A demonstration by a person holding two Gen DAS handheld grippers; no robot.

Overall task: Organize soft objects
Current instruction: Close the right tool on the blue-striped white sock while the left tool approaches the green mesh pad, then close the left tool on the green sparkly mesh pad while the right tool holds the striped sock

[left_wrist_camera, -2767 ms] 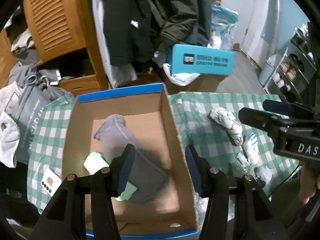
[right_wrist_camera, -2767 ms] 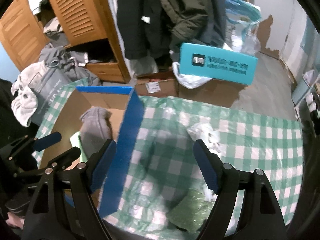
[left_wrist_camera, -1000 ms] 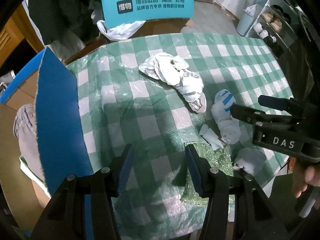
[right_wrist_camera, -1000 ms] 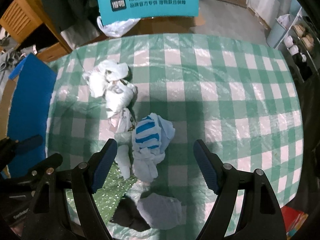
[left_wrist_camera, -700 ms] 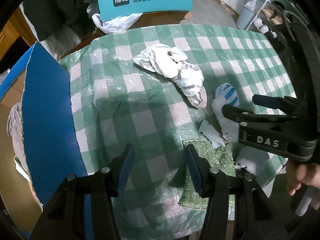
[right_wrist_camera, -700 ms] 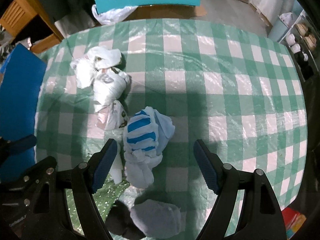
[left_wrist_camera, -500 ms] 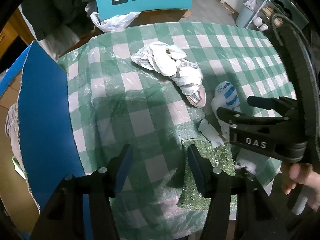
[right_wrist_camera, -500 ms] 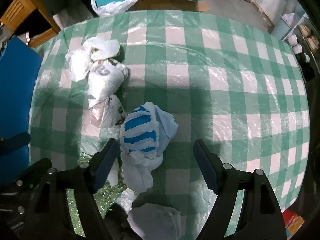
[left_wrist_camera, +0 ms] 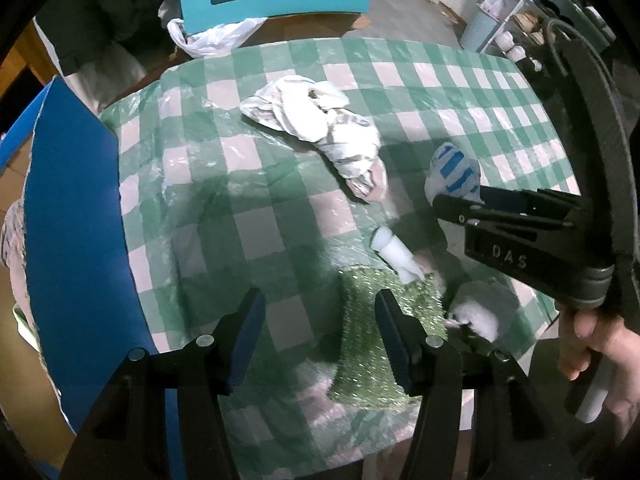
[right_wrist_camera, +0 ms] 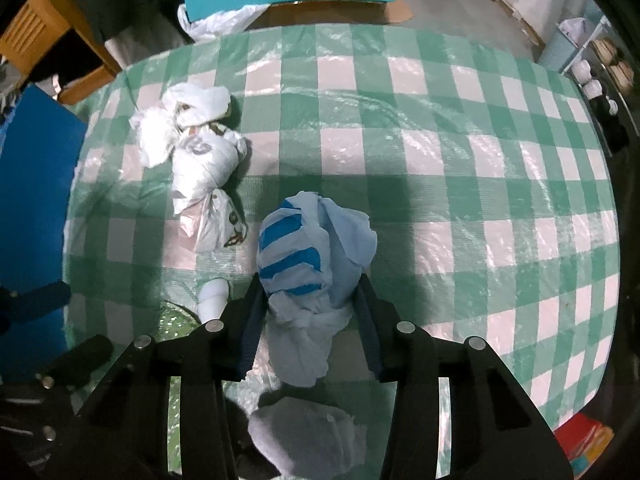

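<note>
- Two grippers over the checked table (right_wrist_camera: 440,152).
- Right gripper (right_wrist_camera: 310,320): jaws closing, pads touching the striped bundle (right_wrist_camera: 304,240).
- Left gripper (left_wrist_camera: 318,336): jaws open, empty, green cloth (left_wrist_camera: 360,320) beneath.

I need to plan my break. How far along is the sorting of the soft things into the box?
Done: one grey item shows in the box. In hand: the right gripper is closing around the blue-striped bundle. The left gripper hangs open over the cloth. Left: the white bundle, green pad, small white roll and grey-white piece.
</note>
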